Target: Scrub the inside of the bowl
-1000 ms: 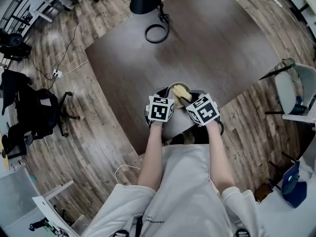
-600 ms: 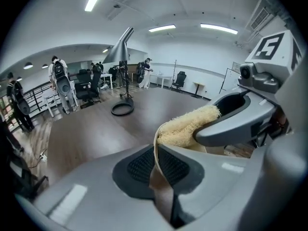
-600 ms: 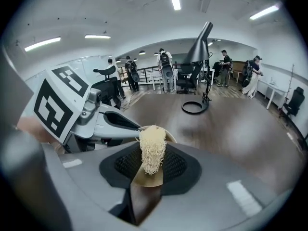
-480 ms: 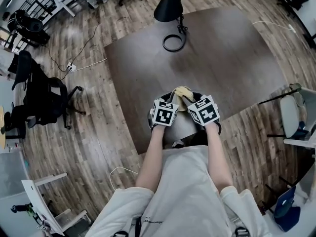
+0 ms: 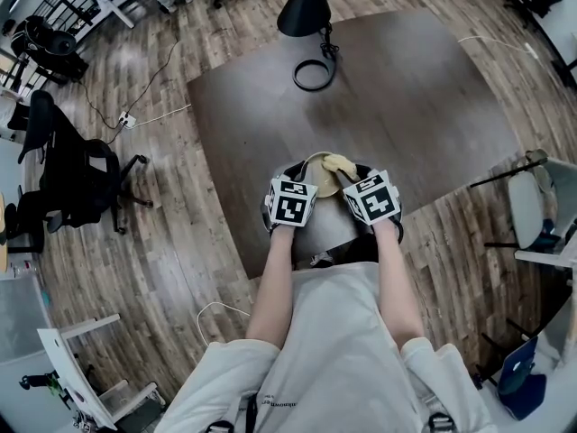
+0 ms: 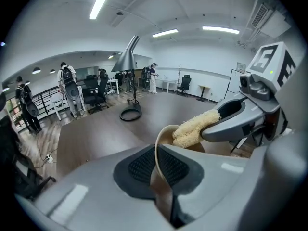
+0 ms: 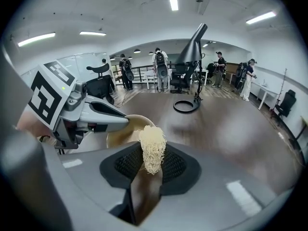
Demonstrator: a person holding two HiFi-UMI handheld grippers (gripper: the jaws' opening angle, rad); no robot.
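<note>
Bowl (image 6: 162, 134) looks rigid, light; left hand-held gripper (image 6: 159, 163) pinches thin rim, likely slippery. Right hand-held gripper (image 7: 151, 161) clamps soft fibrous scrubber (image 7: 152, 147).

My left gripper (image 5: 300, 181) at the near rim of the tan bowl (image 5: 321, 180), my right gripper (image 5: 349, 173) just beside it, a pale yellow scrubber (image 5: 339, 163) over the bowl, dark table (image 5: 415, 88) beneath, black lamp (image 5: 303, 7) at its far side, my arms reaching forward.

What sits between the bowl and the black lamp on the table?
Nothing: only bare tabletop separates the bowl from the lamp, seen in the head view.
</note>
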